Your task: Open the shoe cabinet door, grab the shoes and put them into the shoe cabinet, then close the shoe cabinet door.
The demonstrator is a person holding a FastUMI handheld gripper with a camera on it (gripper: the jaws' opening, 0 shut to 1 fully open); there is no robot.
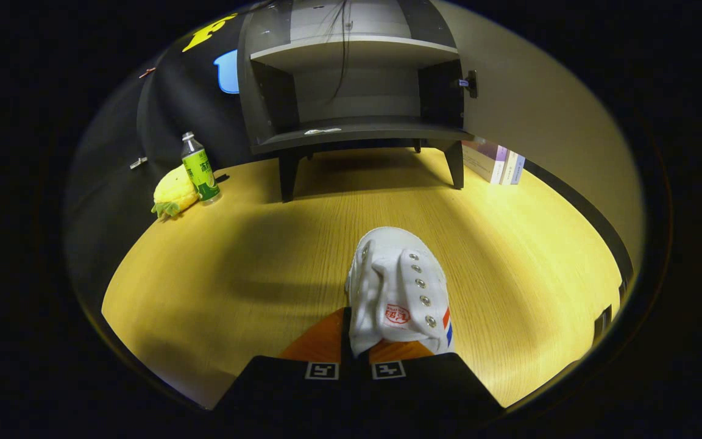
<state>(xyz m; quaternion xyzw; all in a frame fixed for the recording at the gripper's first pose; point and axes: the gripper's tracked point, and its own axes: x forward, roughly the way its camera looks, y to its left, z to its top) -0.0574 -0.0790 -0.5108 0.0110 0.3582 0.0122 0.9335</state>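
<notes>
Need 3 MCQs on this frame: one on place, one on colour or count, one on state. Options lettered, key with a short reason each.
1. Where is the green-labelled bottle?
A. On the cabinet's lower shelf
B. On the table beside the yellow plush toy, left of the cabinet
C. Between the fingers

2. What colour is the shoe?
A. White
B. Black
C. Brown

3. What state is the cabinet in?
A. Door shut
C. Lying on its side
B. Door open, shelves bare of shoes

Key:
1 B: the bottle stands upright on the wooden table against the plush toy, far beyond the fingers.
2 A: the shoe is white with metal eyelets and a red mark, held in the gripper, whose fingers are closed on its heel end.
3 B: both shelves are exposed and hold no shoe; the cabinet stands on its legs.
</notes>
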